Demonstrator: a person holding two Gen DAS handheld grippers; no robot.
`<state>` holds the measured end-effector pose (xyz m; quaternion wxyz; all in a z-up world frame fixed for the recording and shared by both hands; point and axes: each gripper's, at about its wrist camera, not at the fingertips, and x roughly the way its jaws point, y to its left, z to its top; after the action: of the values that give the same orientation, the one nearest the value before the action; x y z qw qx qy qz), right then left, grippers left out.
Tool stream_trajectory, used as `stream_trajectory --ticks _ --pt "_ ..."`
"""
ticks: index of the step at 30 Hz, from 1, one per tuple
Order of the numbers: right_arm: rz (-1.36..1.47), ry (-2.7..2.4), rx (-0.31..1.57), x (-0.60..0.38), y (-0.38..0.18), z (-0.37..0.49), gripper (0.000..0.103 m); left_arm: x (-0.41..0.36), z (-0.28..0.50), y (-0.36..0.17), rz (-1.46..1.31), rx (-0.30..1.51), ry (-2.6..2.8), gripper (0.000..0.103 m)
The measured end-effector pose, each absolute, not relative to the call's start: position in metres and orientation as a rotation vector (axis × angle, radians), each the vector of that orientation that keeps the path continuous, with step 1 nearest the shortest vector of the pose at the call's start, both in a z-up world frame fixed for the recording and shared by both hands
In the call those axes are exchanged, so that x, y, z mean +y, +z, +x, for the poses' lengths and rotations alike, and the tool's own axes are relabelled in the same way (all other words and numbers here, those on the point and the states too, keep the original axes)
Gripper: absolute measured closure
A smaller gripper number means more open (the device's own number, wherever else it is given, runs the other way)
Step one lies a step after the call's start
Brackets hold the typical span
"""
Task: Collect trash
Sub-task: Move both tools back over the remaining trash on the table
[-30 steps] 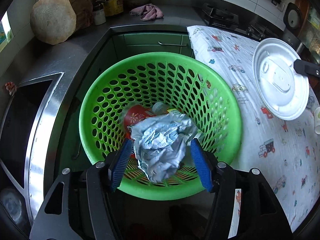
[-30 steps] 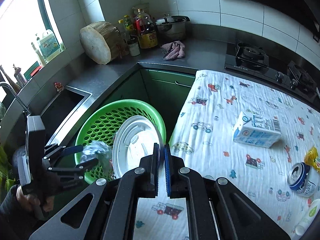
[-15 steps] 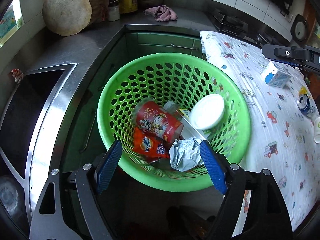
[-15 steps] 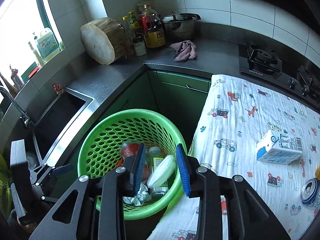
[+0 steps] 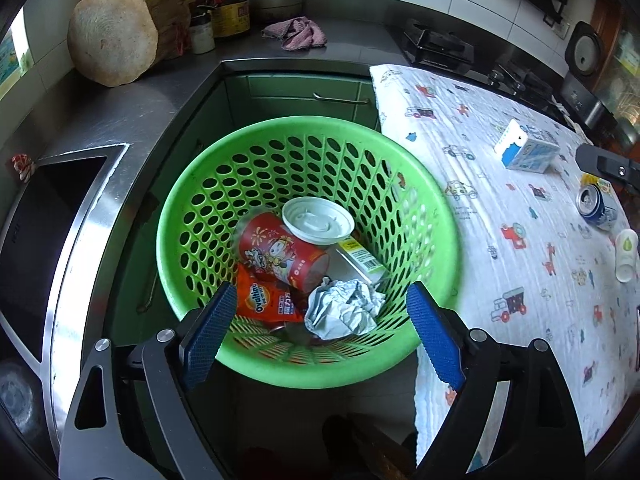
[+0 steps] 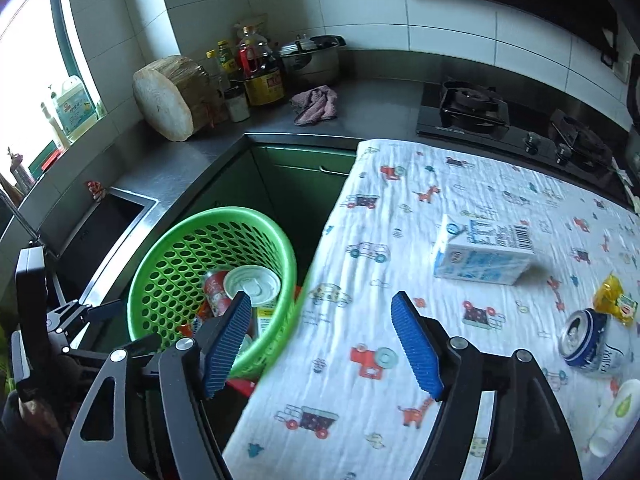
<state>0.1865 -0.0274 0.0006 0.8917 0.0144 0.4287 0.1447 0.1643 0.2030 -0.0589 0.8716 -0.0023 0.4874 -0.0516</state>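
Note:
A green perforated basket (image 5: 420,184) (image 6: 168,264) stands on the floor beside the table. Inside lie a white plastic lid (image 5: 318,220) (image 6: 252,286), a red printed cup (image 5: 280,254), an orange snack packet (image 5: 266,300) and a crumpled paper ball (image 5: 344,314). My left gripper (image 5: 320,324) is open and empty above the basket's near rim. My right gripper (image 6: 322,340) is open and empty above the table's left edge. On the table lie a blue-white milk carton (image 6: 482,256) (image 5: 526,150), a blue can (image 6: 588,340) (image 5: 594,202), a yellow wrapper (image 6: 614,300) and a small white bottle (image 6: 614,416) (image 5: 626,250).
The table wears a white cloth with cartoon prints (image 6: 400,240). A steel counter holds a sink (image 5: 44,232), a wooden chopping block (image 5: 116,38), bottles (image 6: 260,76), a pot (image 6: 312,54), a pink rag (image 6: 314,104) and a gas hob (image 6: 468,112). Green cabinets (image 5: 304,96) stand behind the basket.
My left gripper released the crumpled paper into the basket and opened wide. My right gripper dropped the white lid into the basket, opened, and swung right over the table.

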Motion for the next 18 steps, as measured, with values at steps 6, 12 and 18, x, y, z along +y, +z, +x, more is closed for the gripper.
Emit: stream_trajectory --ticks 6,12,18 --pt "0.0 0.185 0.913 -0.096 -0.007 0.171 0.023 0.17 0.166 -0.059 0.02 1.026 -0.156 0.015" --pt "-0.08 0.085 0.958 -0.163 -0.017 0.159 0.022 0.146 0.167 -0.059 0.042 1.031 -0.178 0.013" --pt "0.009 -0.036 0.98 -0.238 -0.025 0.14 0.021 0.129 0.172 -0.059 0.046 1.035 -0.191 0.013"
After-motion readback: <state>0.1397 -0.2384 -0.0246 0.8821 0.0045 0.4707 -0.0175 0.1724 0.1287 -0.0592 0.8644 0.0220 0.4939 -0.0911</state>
